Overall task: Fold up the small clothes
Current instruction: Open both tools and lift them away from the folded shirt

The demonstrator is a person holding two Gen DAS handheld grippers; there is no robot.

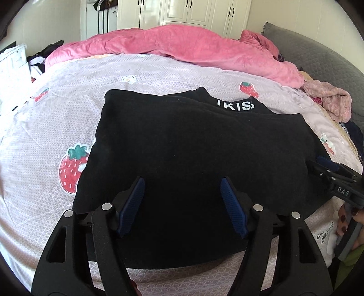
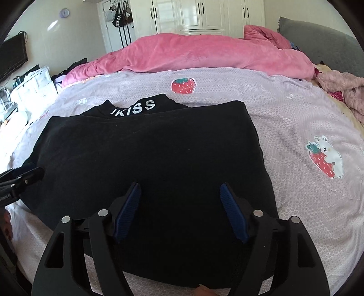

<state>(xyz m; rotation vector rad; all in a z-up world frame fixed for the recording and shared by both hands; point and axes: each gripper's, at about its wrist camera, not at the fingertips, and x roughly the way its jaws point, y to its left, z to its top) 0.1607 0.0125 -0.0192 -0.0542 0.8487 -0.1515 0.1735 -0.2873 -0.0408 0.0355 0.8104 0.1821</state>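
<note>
Black top [image 1: 182, 136] laid flat on bed sheet [image 1: 45, 127], already folded over, collar with white lettering pointed toward pink blanket [image 1: 182, 47], long axis run side to side. Left gripper [image 1: 182, 200] and right gripper [image 2: 179, 205] poised over near hem, fingers spread wide, nothing gripped. Bare sheet seen beyond both side edges

A lilac strawberry-print sheet [image 2: 273, 127] is covering the bed. Beyond the sheet, a pink blanket [image 2: 204, 54] is lying bunched; white wardrobes [image 2: 200, 16] are standing behind it, a grey cushion [image 2: 318, 38] leaning to its right.
</note>
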